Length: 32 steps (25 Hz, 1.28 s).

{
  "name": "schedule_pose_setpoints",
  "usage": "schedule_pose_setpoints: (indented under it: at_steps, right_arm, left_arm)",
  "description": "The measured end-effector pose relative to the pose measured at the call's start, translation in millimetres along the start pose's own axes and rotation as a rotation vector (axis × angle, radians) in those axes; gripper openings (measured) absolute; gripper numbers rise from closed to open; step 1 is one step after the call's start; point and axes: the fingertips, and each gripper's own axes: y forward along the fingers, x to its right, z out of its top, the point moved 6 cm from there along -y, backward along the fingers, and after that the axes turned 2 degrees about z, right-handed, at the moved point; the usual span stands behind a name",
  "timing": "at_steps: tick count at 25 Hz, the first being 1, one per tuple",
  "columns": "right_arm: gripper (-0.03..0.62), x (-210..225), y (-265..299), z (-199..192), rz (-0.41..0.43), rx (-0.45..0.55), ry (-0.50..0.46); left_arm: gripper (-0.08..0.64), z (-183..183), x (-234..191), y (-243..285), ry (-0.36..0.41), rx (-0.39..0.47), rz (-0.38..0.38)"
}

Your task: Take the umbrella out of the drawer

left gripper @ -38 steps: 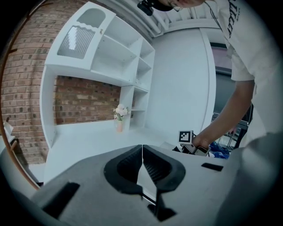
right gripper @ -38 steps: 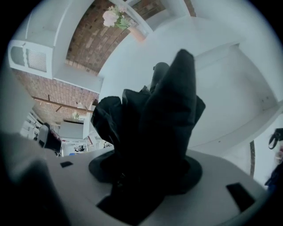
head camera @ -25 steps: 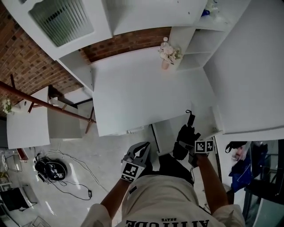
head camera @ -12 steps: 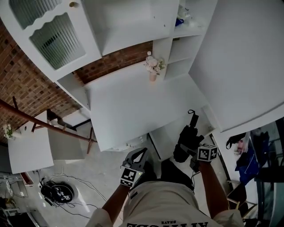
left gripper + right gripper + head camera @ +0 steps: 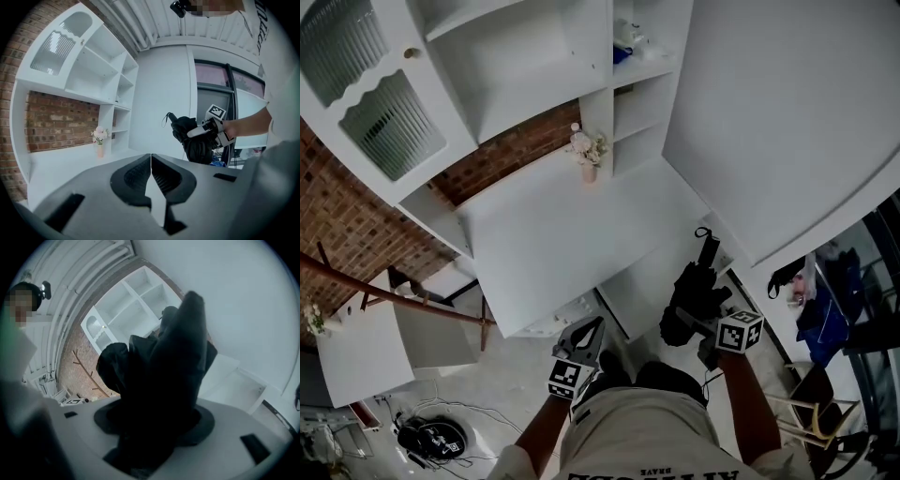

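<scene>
A folded black umbrella (image 5: 694,291) is clamped in my right gripper (image 5: 691,307), held in the air over the pulled-out white drawer (image 5: 639,281) under the desk. Its handle with a wrist loop (image 5: 707,246) points away from me. The right gripper view is filled by the umbrella (image 5: 161,376), with the jaws shut on its bundled fabric. My left gripper (image 5: 589,330) hovers to the left of the drawer, its pads (image 5: 151,171) pressed together on nothing. In the left gripper view the umbrella (image 5: 191,138) hangs out ahead, apart from that gripper.
A white desk (image 5: 553,234) stands ahead, with a small vase of flowers (image 5: 587,150) at its back. White shelves (image 5: 633,94) and a glass-door cabinet (image 5: 370,122) rise behind it. Headphones and cables (image 5: 436,439) lie on the floor at left. A chair (image 5: 811,412) stands at right.
My right gripper has lifted the umbrella higher above the drawer. The left gripper has risen slightly. The head view has tilted, showing more of the shelves.
</scene>
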Motion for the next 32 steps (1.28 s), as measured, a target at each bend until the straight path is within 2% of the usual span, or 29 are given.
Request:
schedule_pose_setpoints:
  at_steps: [6,12,26,32]
  right_arm:
    - [0.262,-3,-35,7,-0.002,0.069,-0.08]
    - [0.262,-10,-79,4,0.033,0.111,-0.132]
    - [0.262,-8,-176,-23,0.072,0.144,-0.218]
    - [0.263,-9,-204,-34,0.089,0.165,-0.285]
  left_arm:
    - [0.025,16,23,4,0.001,0.02,0.01]
    - [0.025,26,63,-2,0.0,0.04,0.037]
    - [0.025,33,158,-31,0.003,0.067,0.135]
    - [0.025,40,194,-56,-0.028,0.082,0.191]
